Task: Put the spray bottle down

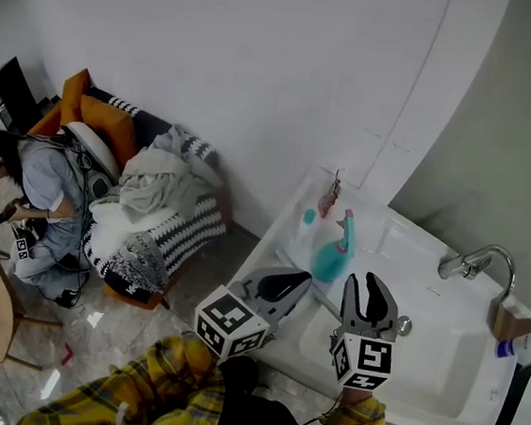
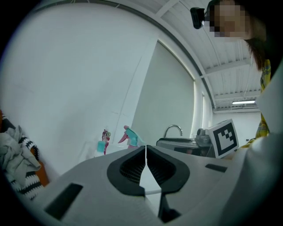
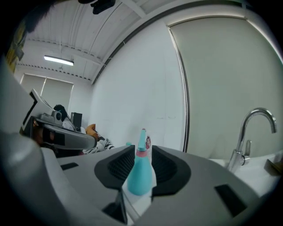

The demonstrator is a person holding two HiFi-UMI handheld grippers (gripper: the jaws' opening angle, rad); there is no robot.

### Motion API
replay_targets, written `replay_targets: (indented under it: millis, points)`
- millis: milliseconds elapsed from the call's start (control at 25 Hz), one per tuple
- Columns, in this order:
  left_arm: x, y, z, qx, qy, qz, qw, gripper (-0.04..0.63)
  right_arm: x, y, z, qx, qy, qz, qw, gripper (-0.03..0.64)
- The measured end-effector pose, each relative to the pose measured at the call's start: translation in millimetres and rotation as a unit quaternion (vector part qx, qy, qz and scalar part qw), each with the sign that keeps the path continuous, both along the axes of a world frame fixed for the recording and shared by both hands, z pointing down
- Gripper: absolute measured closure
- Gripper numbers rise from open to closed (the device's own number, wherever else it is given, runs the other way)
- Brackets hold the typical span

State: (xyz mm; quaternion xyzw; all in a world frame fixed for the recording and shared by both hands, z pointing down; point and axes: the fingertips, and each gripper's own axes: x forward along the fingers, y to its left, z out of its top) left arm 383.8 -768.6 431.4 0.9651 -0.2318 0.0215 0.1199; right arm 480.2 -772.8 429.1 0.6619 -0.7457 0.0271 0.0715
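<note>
Teal spray bottle (image 1: 335, 254) stands upright on white sink (image 1: 438, 366) ledge, left of basin, w/ a small teal-capped bottle (image 1: 307, 223) just behind it. Right tool (image 1: 364, 281) near the spray bottle, not touching, jaws apart, nothing btw them. Left tool (image 1: 302, 279) beside it, jaws together. Tap (image 1: 479, 260) at back right. Person (image 1: 48, 195) sits on floor (image 1: 204, 278) by orange sofa (image 1: 97, 114).

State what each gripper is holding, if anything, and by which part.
Nothing is held. The left gripper is shut and empty; the right gripper is open, and the spray bottle stands free on the sink beyond it.
</note>
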Motion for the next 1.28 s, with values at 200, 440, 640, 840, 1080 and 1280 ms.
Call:
replay_targets:
  millis: [200,440,640,840,1080,1280]
  points:
    - [0.1,20.1,-2.4,0.005,-0.003,-0.002,1.0000,0.584,7.6,26.8,1.5,-0.011,-0.011,0.018,1.000,0.582]
    - [-0.5,52.7,-4.6,0.014,-0.005,-0.002,0.9999,0.584,8.9,62.4,2.9,-0.018,-0.026,0.023,0.999,0.607]
    - [-1.8,73.0,-4.2,0.014,-0.008,-0.007,0.9998,0.584,8.3,86.6,6.2,-0.032,-0.033,0.019,0.999,0.611]
    - [-1.3,92.0,-2.9,0.015,-0.008,-0.009,0.9998,0.584,11.7,105.5,8.1,-0.033,-0.046,0.021,0.998,0.611]
    - [-2.3,106.9,-1.7,0.017,-0.004,-0.015,0.9997,0.584,10.7,121.0,11.0,-0.035,-0.049,0.017,0.998,0.611]
    - [-1.8,114.3,-1.6,0.016,0.000,-0.018,0.9997,0.584,9.7,128.5,11.7,-0.039,-0.045,0.012,0.998,0.611]
